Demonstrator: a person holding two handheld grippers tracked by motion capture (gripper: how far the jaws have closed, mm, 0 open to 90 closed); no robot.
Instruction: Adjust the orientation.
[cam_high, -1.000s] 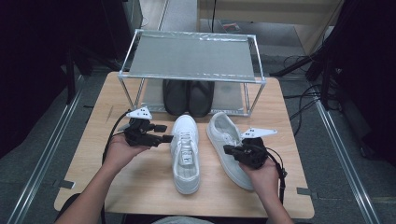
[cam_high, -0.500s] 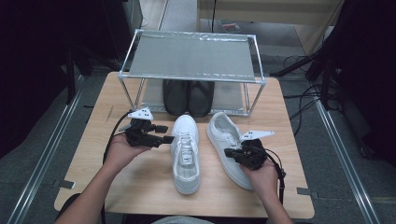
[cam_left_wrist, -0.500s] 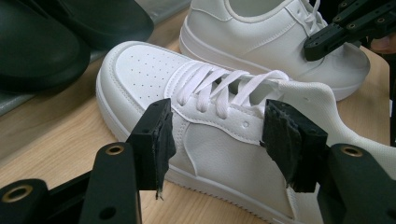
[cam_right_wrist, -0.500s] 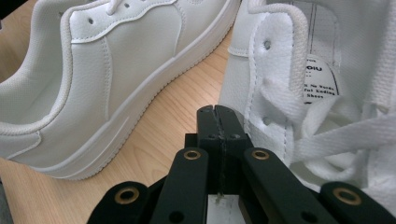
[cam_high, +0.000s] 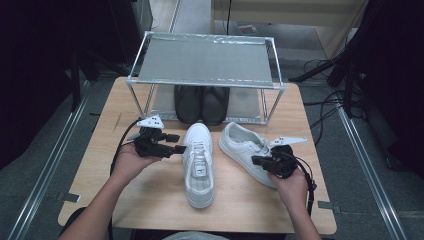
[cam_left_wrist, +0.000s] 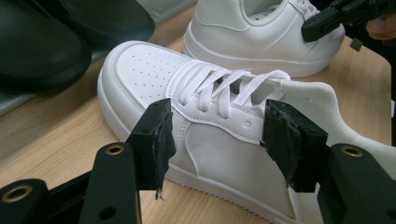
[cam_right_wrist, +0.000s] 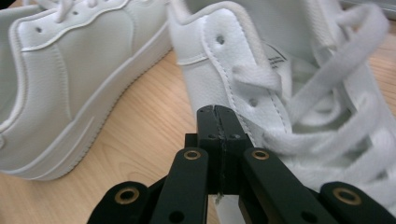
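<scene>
Your left gripper (cam_left_wrist: 215, 140) stands released, straddling the middle white sneaker (cam_left_wrist: 210, 121) on the bench (cam_high: 150, 195); your right gripper (cam_right_wrist: 218, 116) is clenched empty beside the other sneaker (cam_right_wrist: 299, 93).

Readable text: none | Inside the white lace-up leather sneaker (cam_right_wrist: 299, 93), a white printed tongue label (cam_right_wrist: 276, 57) shows dark marks, too blurred to read.

A light wooden table (cam_high: 150, 200) is set on grey carpeted floor (cam_high: 45, 165), flanked by dark surroundings and black cables (cam_high: 325, 107).
</scene>
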